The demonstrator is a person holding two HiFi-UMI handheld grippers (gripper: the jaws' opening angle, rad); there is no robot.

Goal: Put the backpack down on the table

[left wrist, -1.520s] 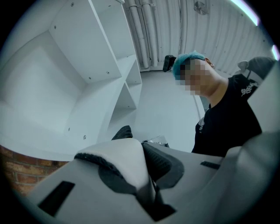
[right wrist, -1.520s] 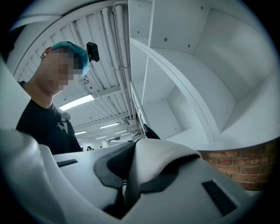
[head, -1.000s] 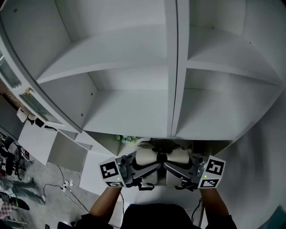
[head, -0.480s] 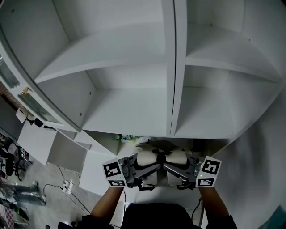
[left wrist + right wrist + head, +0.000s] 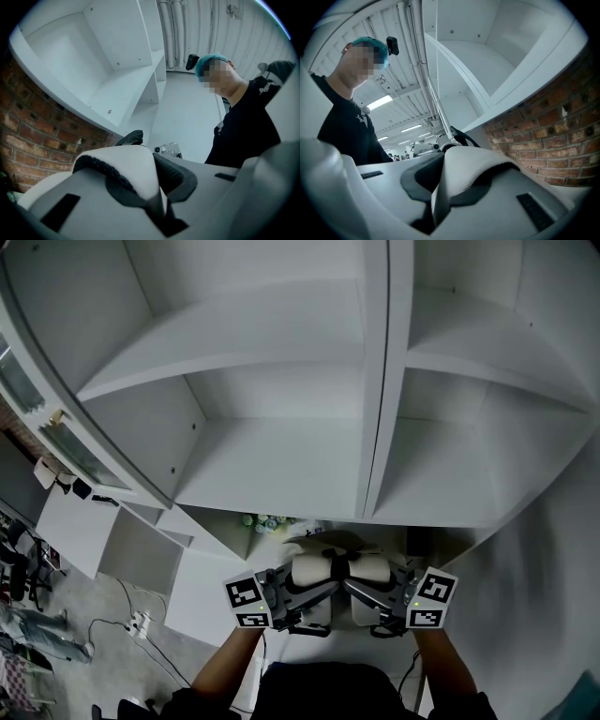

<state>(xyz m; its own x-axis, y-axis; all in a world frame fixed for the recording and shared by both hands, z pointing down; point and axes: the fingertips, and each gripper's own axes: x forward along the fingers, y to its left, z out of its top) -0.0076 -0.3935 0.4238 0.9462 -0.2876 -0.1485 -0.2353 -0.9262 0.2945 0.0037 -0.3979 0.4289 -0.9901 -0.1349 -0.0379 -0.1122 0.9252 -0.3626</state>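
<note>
Overhead: white shelving | nearby: brick wall | backpack: near shelf edge

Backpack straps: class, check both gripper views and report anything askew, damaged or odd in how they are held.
Nothing stands out. The left gripper is shut on one white padded strap, the right gripper on the other strap; both fold neatly, with no tear showing.
</note>
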